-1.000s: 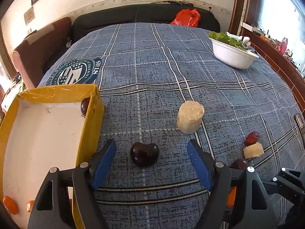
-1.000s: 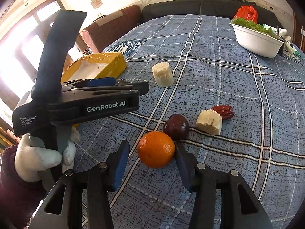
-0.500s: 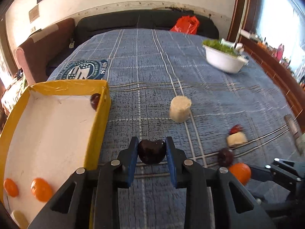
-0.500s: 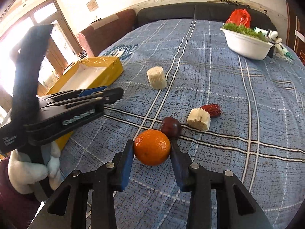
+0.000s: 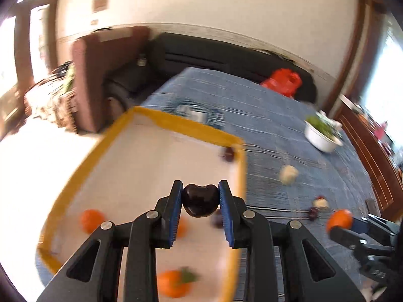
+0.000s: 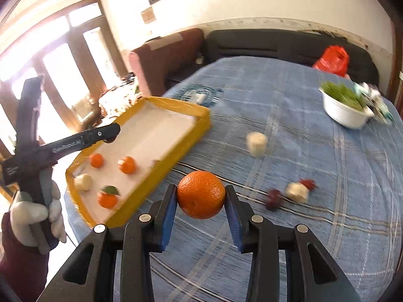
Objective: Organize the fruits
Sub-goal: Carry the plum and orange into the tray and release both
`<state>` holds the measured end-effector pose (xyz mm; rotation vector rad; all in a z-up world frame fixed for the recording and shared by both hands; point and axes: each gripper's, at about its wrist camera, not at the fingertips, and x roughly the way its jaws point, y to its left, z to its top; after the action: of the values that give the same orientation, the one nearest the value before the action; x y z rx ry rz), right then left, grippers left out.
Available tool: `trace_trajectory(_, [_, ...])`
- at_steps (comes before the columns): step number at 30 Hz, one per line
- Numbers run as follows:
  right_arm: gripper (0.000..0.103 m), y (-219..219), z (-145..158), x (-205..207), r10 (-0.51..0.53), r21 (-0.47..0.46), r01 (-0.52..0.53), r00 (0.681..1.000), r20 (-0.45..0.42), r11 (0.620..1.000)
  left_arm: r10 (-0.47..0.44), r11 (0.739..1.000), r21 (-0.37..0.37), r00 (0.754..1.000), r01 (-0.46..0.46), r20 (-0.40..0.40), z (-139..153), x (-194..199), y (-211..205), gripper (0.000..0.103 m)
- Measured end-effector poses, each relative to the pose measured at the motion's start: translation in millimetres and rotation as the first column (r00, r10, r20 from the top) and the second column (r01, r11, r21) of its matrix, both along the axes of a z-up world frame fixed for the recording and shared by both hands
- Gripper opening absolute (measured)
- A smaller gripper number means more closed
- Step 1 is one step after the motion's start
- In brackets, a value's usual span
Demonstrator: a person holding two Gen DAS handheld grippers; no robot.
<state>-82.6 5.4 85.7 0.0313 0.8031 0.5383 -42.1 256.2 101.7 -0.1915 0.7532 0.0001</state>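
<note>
So both grippers are loaded right now. The left gripper (image 5: 200,201) is clenched on a dark cherry (image 5: 200,200), pads pressing its two shoulders, and it hangs over the yellow tray (image 5: 176,120) near the tray's right edge. The right gripper (image 6: 200,197) is clamped on an orange (image 6: 201,194), pads on opposite sides at its widest part, held above the blue checked tablecloth (image 6: 289,105) just off the tray's near right edge.

Handling guess: the cherry looks glossy and smooth, so probably slippery, light, and easy to bruise or pop out sideways if squeezed hard. Gripping across the fat middle like it is now seems the safest bet. The orange looks firm with a pebbly peel, so it should give the pads decent bite; heavier than the cherry, but round, so a grip off the equator could let it roll out.

Already in the tray: a few small oranges, one with a leaf (image 6: 108,197), plus a pale chunk (image 6: 83,181) near the left edge. Still out on the cloth toward the right edge: another dark fruit (image 6: 273,197), a pale chunk (image 6: 298,191) touching a red one, and a pale cylinder piece (image 6: 257,143) nearer the middle. The white bowl of greens (image 6: 345,112) sits by the far right corner.
</note>
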Motion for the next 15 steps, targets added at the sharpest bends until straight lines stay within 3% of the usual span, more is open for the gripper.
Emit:
trace_trajectory(7, [0.042,80.9,-3.7,14.5,0.134,-0.011,-0.134,0.990,-0.038,0.991,0.115,0.993,-0.011,0.991,-0.116,-0.061,-26.1,9.9,60.9,0.028])
trace_trajectory(15, [0.042,149.8,-32.4,26.3,0.226,-0.103,-0.233,0.971,-0.081,0.967,0.125,0.989,-0.066,0.987,-0.132,-0.103,-47.3,25.8,80.0,0.028])
